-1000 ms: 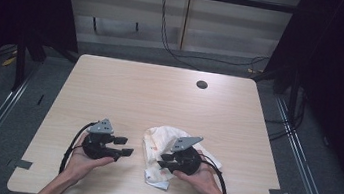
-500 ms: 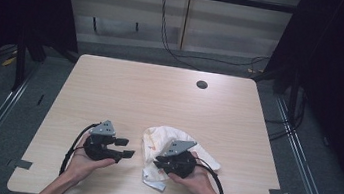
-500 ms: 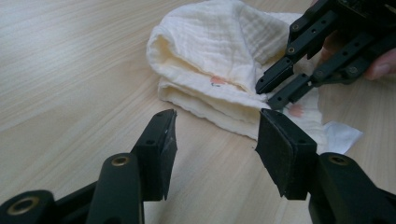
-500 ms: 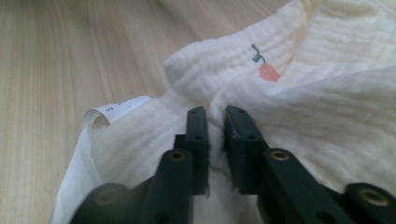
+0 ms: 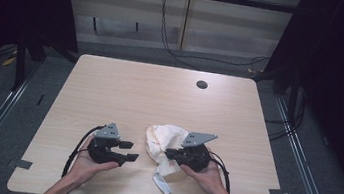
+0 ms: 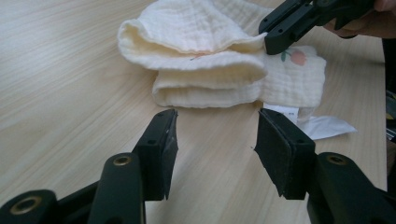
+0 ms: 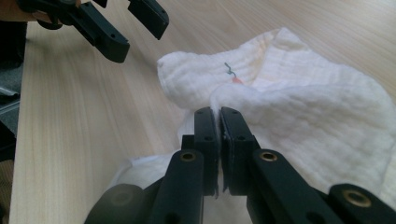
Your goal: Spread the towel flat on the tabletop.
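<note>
A crumpled cream muslin cloth (image 5: 163, 137) with a small printed motif lies on the wooden table (image 5: 160, 95) near its front edge. My right gripper (image 5: 169, 153) comes at the cloth from its right side. Its jaws have just been closing and now pinch a fold of the cloth (image 7: 303, 121) between the pads, as the right gripper view (image 7: 218, 114) shows. My left gripper (image 5: 128, 151) rests just left of the cloth, open and with nothing in it. In the left gripper view (image 6: 215, 140) its jaws point at the folded edge of the cloth (image 6: 205, 56), a short way off.
A white care label (image 5: 162, 184) sticks out from the cloth toward the front edge. A dark round hole (image 5: 202, 85) sits at the table's far right. Dark frames and cables surround the table.
The right gripper's jaws have closed on a fold of the cloth and the hand has risen slightly. The left gripper has stayed where it was.
</note>
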`<state>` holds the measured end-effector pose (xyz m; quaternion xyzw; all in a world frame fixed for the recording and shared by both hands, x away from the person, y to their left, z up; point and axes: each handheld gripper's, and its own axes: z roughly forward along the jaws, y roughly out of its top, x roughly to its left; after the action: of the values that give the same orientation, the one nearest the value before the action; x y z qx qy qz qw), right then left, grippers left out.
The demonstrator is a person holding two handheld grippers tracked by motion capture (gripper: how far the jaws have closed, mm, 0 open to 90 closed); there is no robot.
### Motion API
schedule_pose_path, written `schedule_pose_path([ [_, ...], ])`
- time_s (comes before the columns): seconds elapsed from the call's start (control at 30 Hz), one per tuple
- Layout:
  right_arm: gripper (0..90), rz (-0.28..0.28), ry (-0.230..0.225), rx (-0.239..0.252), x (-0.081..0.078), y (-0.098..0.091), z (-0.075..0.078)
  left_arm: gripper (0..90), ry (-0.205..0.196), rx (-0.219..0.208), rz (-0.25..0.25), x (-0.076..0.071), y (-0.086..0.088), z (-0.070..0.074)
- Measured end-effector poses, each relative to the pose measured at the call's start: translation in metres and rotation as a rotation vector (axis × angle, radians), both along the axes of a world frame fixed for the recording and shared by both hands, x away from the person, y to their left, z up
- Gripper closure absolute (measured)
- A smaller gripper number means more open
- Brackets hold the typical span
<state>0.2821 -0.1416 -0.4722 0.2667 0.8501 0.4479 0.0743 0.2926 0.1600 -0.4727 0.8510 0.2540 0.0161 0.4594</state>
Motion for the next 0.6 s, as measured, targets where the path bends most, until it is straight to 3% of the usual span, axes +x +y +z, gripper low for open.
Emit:
schedule_pose_path([
  [0.2, 86.3, -0.005, 0.013, -0.001, -0.002, -0.007, -0.001, 48.1, 0.000, 0.013, -0.029, -0.002, -0.011, -0.001],
  [0.37, 86.7, -0.015, -0.002, 0.005, -0.002, -0.012, 0.006, 48.2, 0.002, 0.013, -0.029, -0.002, -0.012, -0.002],
  [0.47, 86.8, -0.053, -0.020, 0.025, -0.002, -0.029, 0.018, 47.8, 0.010, 0.004, -0.019, -0.001, -0.016, -0.002],
  [0.6, 87.0, -0.101, -0.024, 0.017, -0.004, -0.049, 0.020, 47.7, 0.002, 0.018, -0.033, -0.001, -0.022, -0.002],
])
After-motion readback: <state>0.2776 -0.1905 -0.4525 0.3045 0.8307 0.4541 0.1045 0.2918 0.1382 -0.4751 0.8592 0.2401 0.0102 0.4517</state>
